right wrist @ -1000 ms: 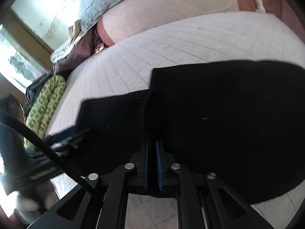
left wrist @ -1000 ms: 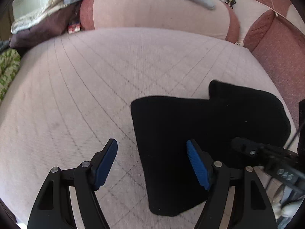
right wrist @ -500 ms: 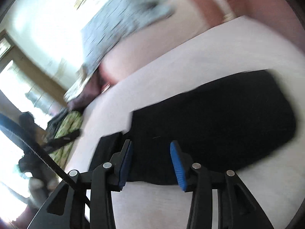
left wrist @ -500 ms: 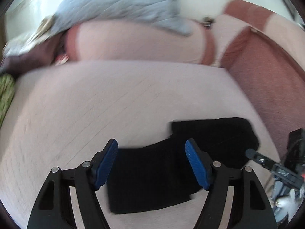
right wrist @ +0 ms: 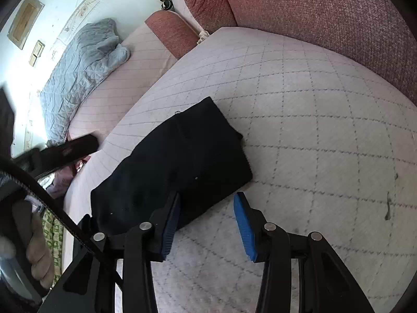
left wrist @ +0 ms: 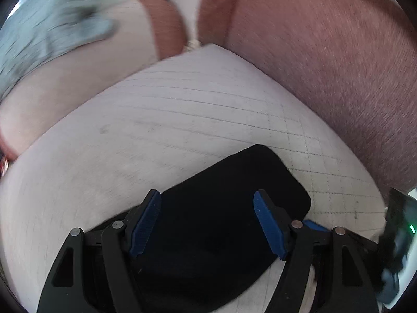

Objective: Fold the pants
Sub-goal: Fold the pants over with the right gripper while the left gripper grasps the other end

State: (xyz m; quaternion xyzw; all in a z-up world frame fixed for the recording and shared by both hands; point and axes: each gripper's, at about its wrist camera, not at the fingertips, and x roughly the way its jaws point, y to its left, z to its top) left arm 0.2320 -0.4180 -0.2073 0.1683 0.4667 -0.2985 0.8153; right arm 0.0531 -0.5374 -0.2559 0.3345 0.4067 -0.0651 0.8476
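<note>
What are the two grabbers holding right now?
Nothing. The left gripper and the right gripper are both open above the folded black pants, and no pad presses on the cloth.

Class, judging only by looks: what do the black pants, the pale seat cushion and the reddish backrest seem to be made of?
Black pants: soft matte knit or fleece, likely; fuzzy edges, no sheen. Pale seat cushion: quilted fabric, shown by stitched diamond lines. Reddish backrest: coarse woven upholstery with a visibly grainy weave.

Left gripper [left wrist: 207, 221]: pointing steeply downward, blue-padded jaws standing wide apart, gripping nothing.
Right gripper [right wrist: 206, 224]: angling downward, jaws parted, pads pressing nothing.
Hand [right wrist: 39, 255]: showing at the right wrist view's lower left, fingers curling around a handle.
</note>
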